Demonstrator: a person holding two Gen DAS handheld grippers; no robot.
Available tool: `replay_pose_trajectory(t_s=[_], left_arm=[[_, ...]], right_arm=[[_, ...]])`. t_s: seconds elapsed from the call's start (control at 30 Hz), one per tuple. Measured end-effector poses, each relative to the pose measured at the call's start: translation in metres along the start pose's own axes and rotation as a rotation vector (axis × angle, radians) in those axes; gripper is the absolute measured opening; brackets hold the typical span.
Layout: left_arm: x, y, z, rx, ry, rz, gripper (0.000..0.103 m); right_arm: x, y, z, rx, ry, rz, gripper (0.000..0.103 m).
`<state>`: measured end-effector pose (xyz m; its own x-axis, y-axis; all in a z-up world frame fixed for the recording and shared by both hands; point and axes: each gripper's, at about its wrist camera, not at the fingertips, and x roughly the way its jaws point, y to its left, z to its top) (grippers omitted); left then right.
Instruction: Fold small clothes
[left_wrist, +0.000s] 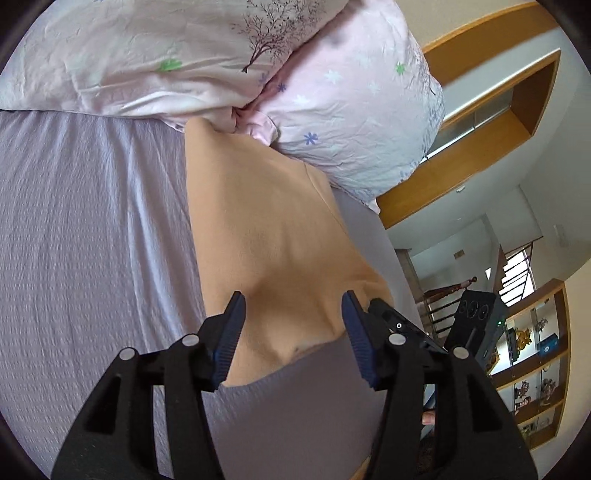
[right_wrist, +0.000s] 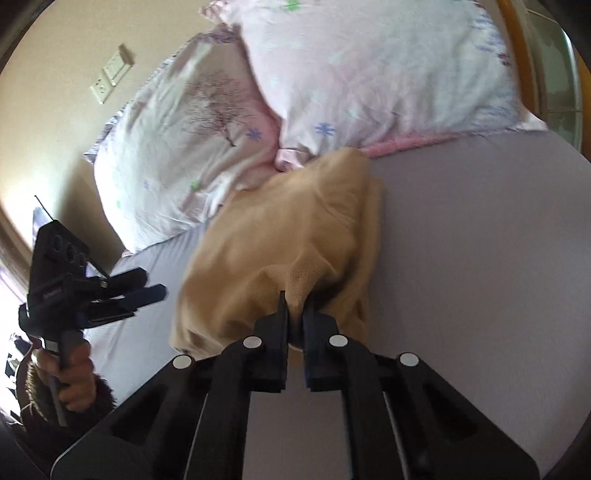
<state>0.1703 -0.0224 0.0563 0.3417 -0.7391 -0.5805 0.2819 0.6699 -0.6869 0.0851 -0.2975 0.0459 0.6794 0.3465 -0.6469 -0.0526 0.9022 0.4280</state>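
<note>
A small tan garment (left_wrist: 266, 236) lies on the lilac bed sheet (left_wrist: 92, 240), its far end touching the pillows. My left gripper (left_wrist: 293, 314) is open and empty, hovering over the garment's near edge. In the right wrist view the same garment (right_wrist: 266, 236) is bunched and lifted at its near edge. My right gripper (right_wrist: 297, 310) is shut on a pinch of that fabric. The left gripper (right_wrist: 144, 291) shows there at the left, held in a hand, apart from the cloth.
Two pink floral pillows (left_wrist: 332, 92) lie at the head of the bed, also seen in the right wrist view (right_wrist: 369, 74). A wooden headboard frame (left_wrist: 480, 122) and shelves (left_wrist: 535, 354) stand past the bed's edge. Bare sheet (right_wrist: 480, 258) lies right of the garment.
</note>
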Motion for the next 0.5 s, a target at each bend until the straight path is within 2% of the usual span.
replay_pose_trajectory(t_s=[0.1,0.17,0.2,0.23,0.27,0.3,0.33,0.43,0.5], left_arm=[[0.002,0.008,0.000,-0.005,0.004,0.021,0.054],[0.008,0.016,0.004,-0.040,0.012,0.027,0.057],[0.011,0.020,0.005,-0.056,0.016,0.026,0.061],[0.015,0.023,0.007,-0.067,0.017,0.031,0.064],[0.020,0.026,0.008,-0.080,0.018,0.043,0.067],[0.026,0.028,0.010,-0.089,0.023,0.051,0.067],[0.029,0.029,0.011,-0.093,0.029,0.054,0.067],[0.046,0.031,0.014,-0.100,0.055,0.080,0.068],[0.058,0.032,0.014,-0.105,0.067,0.083,0.067]], right_arm=[[0.003,-0.030,-0.018,0.081,0.076,0.008,0.006],[0.001,-0.035,-0.018,0.118,0.076,0.059,0.010],[-0.004,-0.038,-0.012,0.155,0.066,0.099,0.015],[-0.008,-0.042,-0.004,0.199,0.049,0.134,0.041],[-0.010,-0.047,0.002,0.228,0.030,0.162,0.082],[-0.010,-0.050,0.010,0.249,0.006,0.190,0.096],[-0.004,-0.055,0.021,0.258,0.004,0.196,0.097],[0.032,-0.063,0.037,0.312,0.125,0.184,0.084],[0.056,-0.064,0.040,0.320,0.205,0.173,0.080]])
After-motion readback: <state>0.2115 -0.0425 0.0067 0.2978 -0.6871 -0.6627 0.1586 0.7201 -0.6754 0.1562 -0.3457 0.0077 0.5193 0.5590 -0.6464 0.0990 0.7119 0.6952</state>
